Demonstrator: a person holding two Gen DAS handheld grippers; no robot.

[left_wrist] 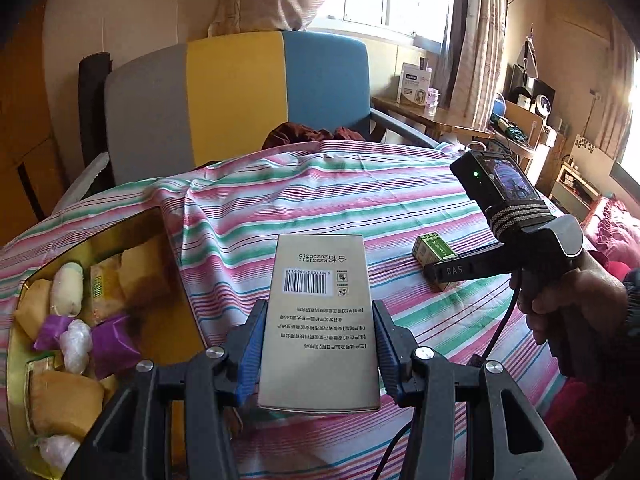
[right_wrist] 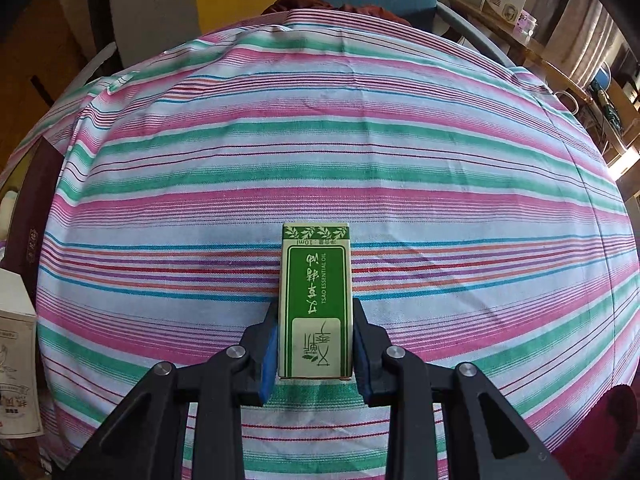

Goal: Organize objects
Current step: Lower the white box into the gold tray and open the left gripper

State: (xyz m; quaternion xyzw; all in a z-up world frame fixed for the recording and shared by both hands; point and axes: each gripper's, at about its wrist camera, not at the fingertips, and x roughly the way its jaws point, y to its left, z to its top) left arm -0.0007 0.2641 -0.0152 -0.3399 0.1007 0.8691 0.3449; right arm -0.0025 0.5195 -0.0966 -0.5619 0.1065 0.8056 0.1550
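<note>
My left gripper (left_wrist: 318,344) is shut on a tall beige box (left_wrist: 320,300) with a barcode, held above the striped cloth. My right gripper (right_wrist: 316,344) is shut on a small green essential-oil box (right_wrist: 316,292), which sits on or just above the cloth. In the left wrist view the right gripper (left_wrist: 434,270) shows at the right with the green box (left_wrist: 432,250) at its tip. The beige box shows at the left edge of the right wrist view (right_wrist: 16,360).
A gold tin (left_wrist: 168,320) at the left holds several wrapped snacks. The striped cloth (right_wrist: 320,160) covers the table. A grey, yellow and blue chair (left_wrist: 236,100) stands behind it. A wooden side table (left_wrist: 432,114) with boxes stands at the back right.
</note>
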